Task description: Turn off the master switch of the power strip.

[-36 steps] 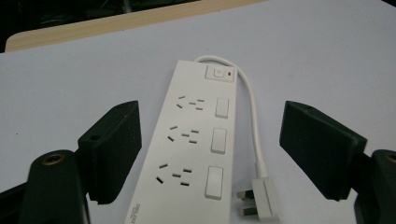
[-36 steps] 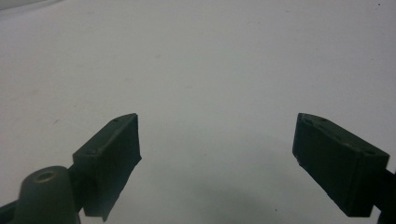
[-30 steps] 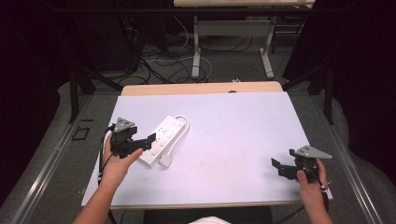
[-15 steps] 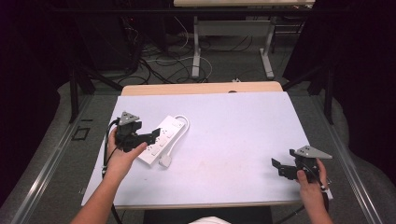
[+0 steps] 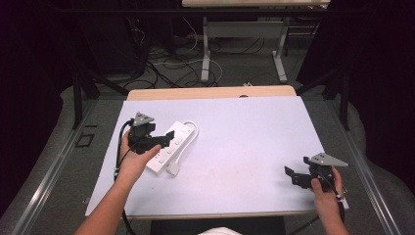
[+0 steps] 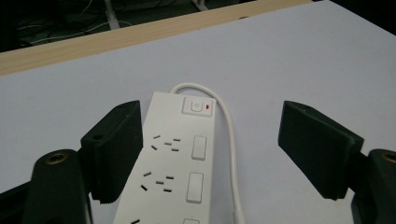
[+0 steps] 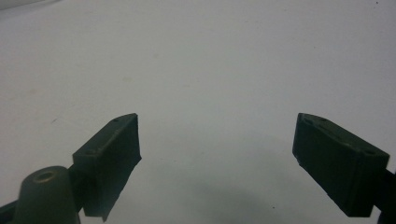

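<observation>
1. Power strip (image 5: 172, 143): the white strip lies flat on the table (image 5: 244, 127), directly in front of the left tongs (image 5: 164, 139) and partly between their jaws. Its switch end (image 6: 198, 106) points away from them.
2. Left tongs: in the left gripper view (image 6: 233, 140) the jaws stand spread. One pad (image 6: 114, 149) sits at the strip's long edge, and whether it touches I cannot tell. The other pad is well apart from the strip, beyond the white cord (image 6: 229, 140) that loops around the switch end and runs back along the strip's side.
3. Right tongs (image 5: 292, 176): these rest well apart from the strip, at the table's near right corner. In the right gripper view (image 7: 217, 154) the jaws are spread with nothing but bare table between them.
4. Done so far, as I judge it: the left tongs are lined up on the strip, straddling its width. The approach looks nearly complete.
5. Left to do: no pinch is made yet and the strip is not lifted. The jaws have to press together on its two long sides, ideally without trapping the cord. The plug (image 5: 173, 170) lies loose beside the strip, near the left hand (image 5: 134, 164).
</observation>
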`<state>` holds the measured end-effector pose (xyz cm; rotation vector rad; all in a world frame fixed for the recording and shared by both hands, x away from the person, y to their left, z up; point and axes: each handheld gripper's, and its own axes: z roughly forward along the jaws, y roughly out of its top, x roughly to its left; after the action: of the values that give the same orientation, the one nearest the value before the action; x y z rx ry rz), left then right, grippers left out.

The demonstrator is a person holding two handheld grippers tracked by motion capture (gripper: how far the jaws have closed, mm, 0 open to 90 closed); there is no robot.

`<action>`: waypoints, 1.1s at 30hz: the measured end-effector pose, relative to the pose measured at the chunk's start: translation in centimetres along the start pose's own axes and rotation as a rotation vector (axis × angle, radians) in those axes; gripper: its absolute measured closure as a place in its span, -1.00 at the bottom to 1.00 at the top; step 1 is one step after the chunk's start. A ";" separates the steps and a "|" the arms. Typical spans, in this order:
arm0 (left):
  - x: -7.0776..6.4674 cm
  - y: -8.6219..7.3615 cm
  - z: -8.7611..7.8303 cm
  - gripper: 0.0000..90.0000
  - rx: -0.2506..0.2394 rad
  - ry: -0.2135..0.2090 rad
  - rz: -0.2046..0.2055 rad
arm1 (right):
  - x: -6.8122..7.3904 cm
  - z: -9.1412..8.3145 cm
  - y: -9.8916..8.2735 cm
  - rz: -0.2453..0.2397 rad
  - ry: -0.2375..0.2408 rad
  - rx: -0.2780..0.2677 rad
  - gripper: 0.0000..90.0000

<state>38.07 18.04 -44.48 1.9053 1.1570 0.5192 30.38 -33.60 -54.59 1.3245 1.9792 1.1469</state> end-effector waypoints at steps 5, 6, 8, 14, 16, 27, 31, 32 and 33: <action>-0.1 0.3 0.7 -0.48 0.012 -0.003 -0.001 | 0.0 -0.1 0.0 -0.001 -0.003 0.000 -0.68; -0.1 0.4 0.7 -0.47 0.019 -0.003 0.001 | -0.1 0.0 0.0 -0.007 -0.016 -0.012 -0.68; -0.2 0.5 1.0 -0.47 0.014 -0.003 -0.004 | -0.1 0.0 0.0 -0.008 -0.013 -0.009 -0.68; -0.2 0.9 1.6 -0.45 0.033 0.004 0.009 | -0.1 0.2 -0.1 -0.003 -0.014 -0.025 -0.68; -0.2 1.0 1.8 -0.43 0.029 0.007 0.004 | -0.1 0.1 -0.1 -0.007 -0.012 -0.008 -0.68; -0.2 1.6 2.9 -0.36 0.044 0.017 -0.002 | -0.2 0.0 -0.1 -0.005 -0.003 0.001 -0.68; -0.3 1.8 3.4 -0.36 0.059 0.031 0.002 | -0.2 0.0 -0.1 -0.006 -0.002 0.000 -0.68; -0.3 1.9 3.5 -0.36 0.057 0.028 -0.001 | -0.2 0.0 -0.1 -0.006 -0.002 0.001 -0.68; -0.3 1.9 3.7 -0.35 0.051 0.032 -0.005 | -0.2 0.0 -0.1 -0.005 -0.001 0.000 -0.68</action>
<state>41.50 15.74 -45.02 1.9441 1.2057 0.5240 30.44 -33.79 -54.68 1.3191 1.9809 1.1428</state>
